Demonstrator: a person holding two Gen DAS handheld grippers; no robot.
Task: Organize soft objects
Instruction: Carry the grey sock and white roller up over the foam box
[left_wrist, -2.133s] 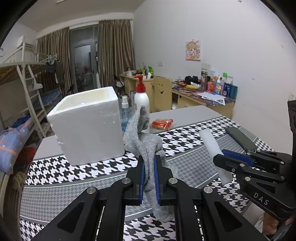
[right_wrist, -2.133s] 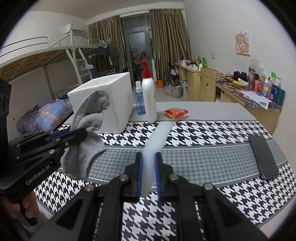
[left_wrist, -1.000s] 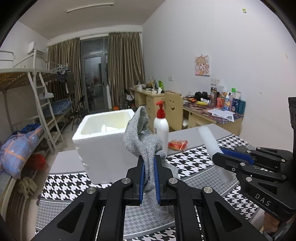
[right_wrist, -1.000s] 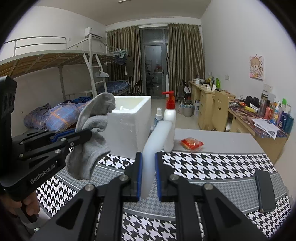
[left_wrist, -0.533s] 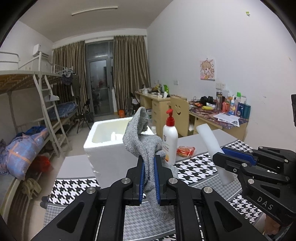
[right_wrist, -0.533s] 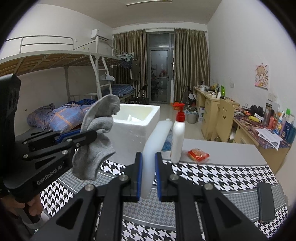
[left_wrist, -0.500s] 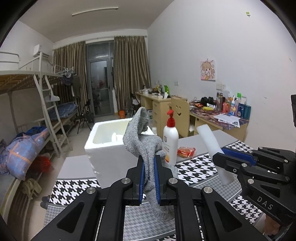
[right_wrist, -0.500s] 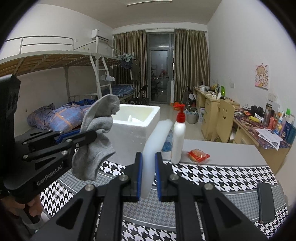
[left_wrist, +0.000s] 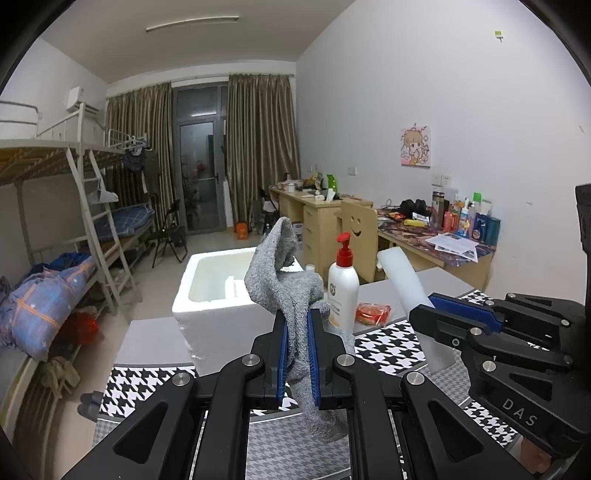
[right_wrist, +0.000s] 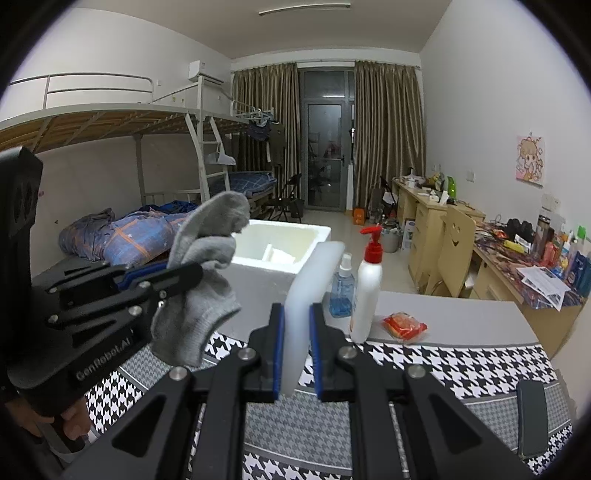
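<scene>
Your left gripper (left_wrist: 297, 354) is clamped tight on a gray sock (left_wrist: 291, 295), which bunches above the blue pads and hangs below them, held in the air over the table (left_wrist: 155, 339). Your right gripper (right_wrist: 297, 354) is closed narrowly on a white foam block (right_wrist: 308, 291) that stands up between its pads, also off the table.

The left view shows the sock's lower end dangling under the gripper and the foam block from the side, tilted. It hides the blue spray bottle (right_wrist: 341, 291), which only the right view shows, just left of the white pump bottle (right_wrist: 365, 291). The right view also gives you the dark phone (right_wrist: 532, 417) on the checked mat (right_wrist: 461, 365) and your hand (right_wrist: 70, 421) on the left gripper's handle.

Both views show the open white foam box (right_wrist: 284, 247) beyond the grippers, and the red packet (right_wrist: 404, 325) lying near the pump bottle.
</scene>
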